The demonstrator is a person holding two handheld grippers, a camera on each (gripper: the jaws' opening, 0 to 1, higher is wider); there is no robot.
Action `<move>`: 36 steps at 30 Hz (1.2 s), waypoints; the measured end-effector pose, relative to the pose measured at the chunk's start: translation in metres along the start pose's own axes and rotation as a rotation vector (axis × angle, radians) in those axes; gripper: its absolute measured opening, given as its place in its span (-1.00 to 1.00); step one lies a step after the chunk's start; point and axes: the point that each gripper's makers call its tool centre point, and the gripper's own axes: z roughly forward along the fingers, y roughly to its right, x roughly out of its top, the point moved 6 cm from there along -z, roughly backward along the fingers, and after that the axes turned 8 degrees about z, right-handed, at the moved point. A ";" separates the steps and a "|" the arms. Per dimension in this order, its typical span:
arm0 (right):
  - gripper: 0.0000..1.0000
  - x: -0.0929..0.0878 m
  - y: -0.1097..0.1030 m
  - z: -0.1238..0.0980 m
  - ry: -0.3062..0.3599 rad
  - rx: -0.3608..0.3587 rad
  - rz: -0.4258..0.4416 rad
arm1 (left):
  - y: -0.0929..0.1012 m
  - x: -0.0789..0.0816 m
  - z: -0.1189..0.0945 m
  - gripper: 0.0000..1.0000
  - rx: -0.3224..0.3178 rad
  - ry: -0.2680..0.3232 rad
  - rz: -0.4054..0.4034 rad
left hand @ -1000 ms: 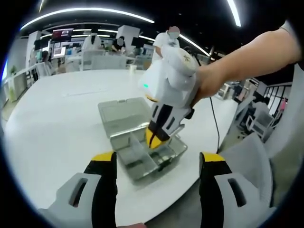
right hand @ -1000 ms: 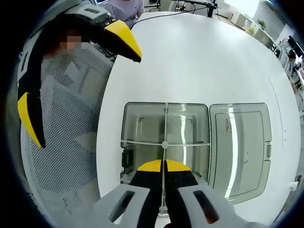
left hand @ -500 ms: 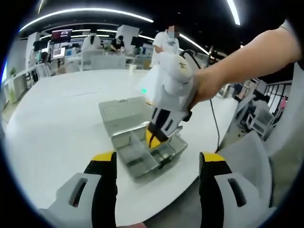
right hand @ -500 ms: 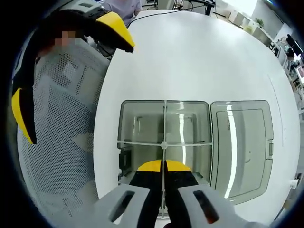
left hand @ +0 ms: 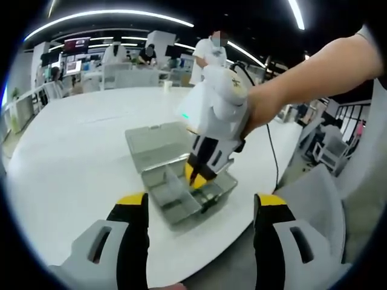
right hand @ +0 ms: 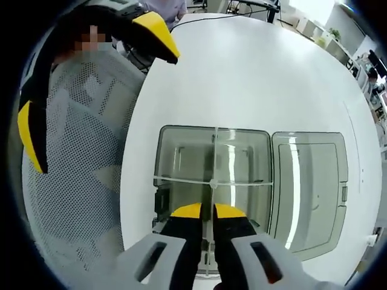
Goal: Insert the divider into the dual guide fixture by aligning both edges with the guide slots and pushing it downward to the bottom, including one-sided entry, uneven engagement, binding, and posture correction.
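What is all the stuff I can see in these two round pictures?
Table: one, white, round-edged, under everything.
Box: one, clear grey plastic, near the table's edge, split into compartments.
Lid: one, clear grey, lying open flat beside the box.
Divider: one, thin and clear, standing upright in the box, crossing another thin strip.
Chair: one, grey mesh, beside the table.
Cable: one, dark, hanging off the table's far edge.
People in the background: a few, standing in the office behind.
Right gripper: one, white with yellow-black tips, jaws slightly apart around the divider.
Left gripper: one, same colours, jaws wide open, held off the table.
Person's hand: one, holding the right gripper.
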 end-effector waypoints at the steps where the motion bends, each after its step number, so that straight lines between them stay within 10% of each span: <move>1: -0.95 0.000 0.001 -0.001 0.005 -0.005 -0.006 | 0.000 0.000 0.000 0.39 -0.001 -0.002 0.002; 36: -0.25 -0.024 -0.024 -0.038 0.452 -0.054 0.290 | 0.003 -0.007 -0.002 0.50 -0.023 -0.077 0.065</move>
